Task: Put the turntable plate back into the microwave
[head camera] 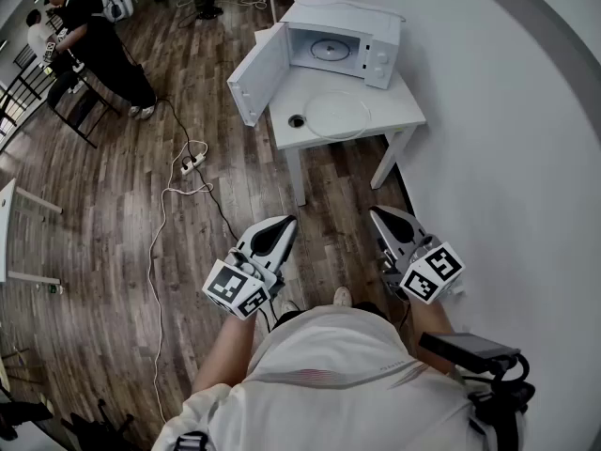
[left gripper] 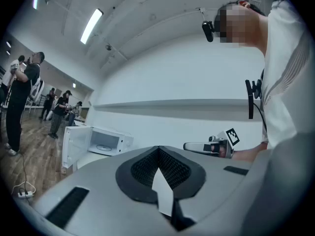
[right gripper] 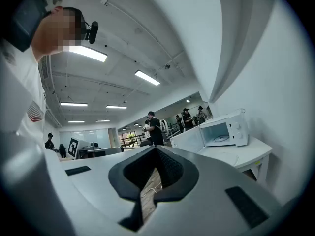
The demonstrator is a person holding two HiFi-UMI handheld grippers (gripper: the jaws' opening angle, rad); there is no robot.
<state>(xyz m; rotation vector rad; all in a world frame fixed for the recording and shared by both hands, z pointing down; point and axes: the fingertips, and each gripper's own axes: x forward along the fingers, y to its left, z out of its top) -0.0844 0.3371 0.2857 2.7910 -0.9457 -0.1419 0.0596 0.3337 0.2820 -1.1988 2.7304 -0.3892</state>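
The white microwave (head camera: 376, 36) stands at the back of a small white table (head camera: 399, 106), its door (head camera: 255, 73) swung open to the left. The clear glass turntable plate (head camera: 338, 114) lies flat on the table in front of it. A ring shows on the floor of the oven cavity (head camera: 329, 50). Both grippers are held level over the wooden floor, well short of the table. My left gripper (head camera: 288, 221) (left gripper: 158, 149) is shut and empty. My right gripper (head camera: 377, 211) (right gripper: 156, 149) is shut and empty too. The microwave (left gripper: 106, 141) (right gripper: 224, 129) shows far off in both gripper views.
A small dark ring (head camera: 297, 120) sits on the table's left part. A power strip with cables (head camera: 192, 163) trails over the floor to the left. People (head camera: 94, 45) stand at the back left. A white wall runs along the right.
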